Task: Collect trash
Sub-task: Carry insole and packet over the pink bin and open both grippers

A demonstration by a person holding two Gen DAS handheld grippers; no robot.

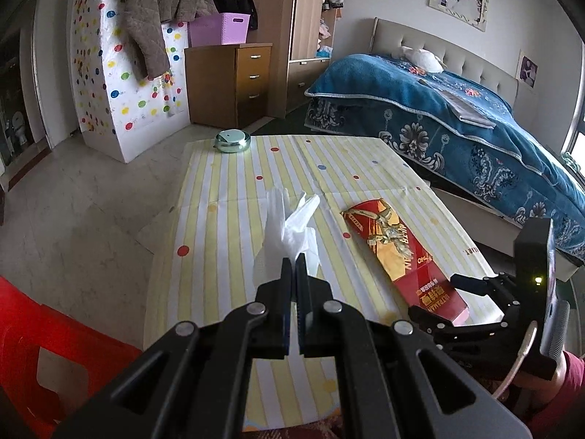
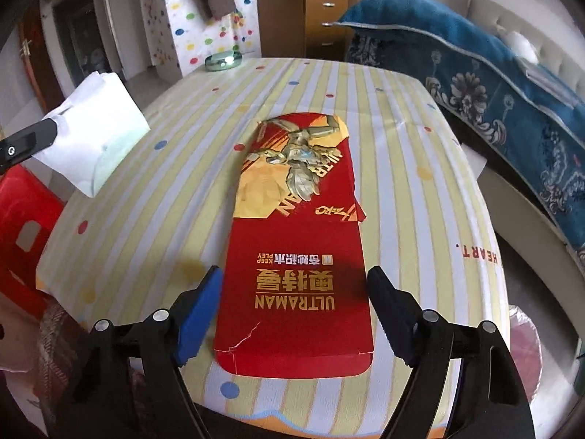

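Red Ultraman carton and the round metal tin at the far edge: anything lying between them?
Nothing. In the right wrist view, only bare striped tablecloth separates the flattened red carton from the round metal tin.

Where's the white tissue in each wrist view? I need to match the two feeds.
Left wrist: the white tissue is at centre, pinched in the shut left claw, raised above the striped table.
Right wrist: the tissue is at the left edge, held by the left claw's tip.
Shared landmark: the flattened red Ultraman box, right of the tissue in both views.
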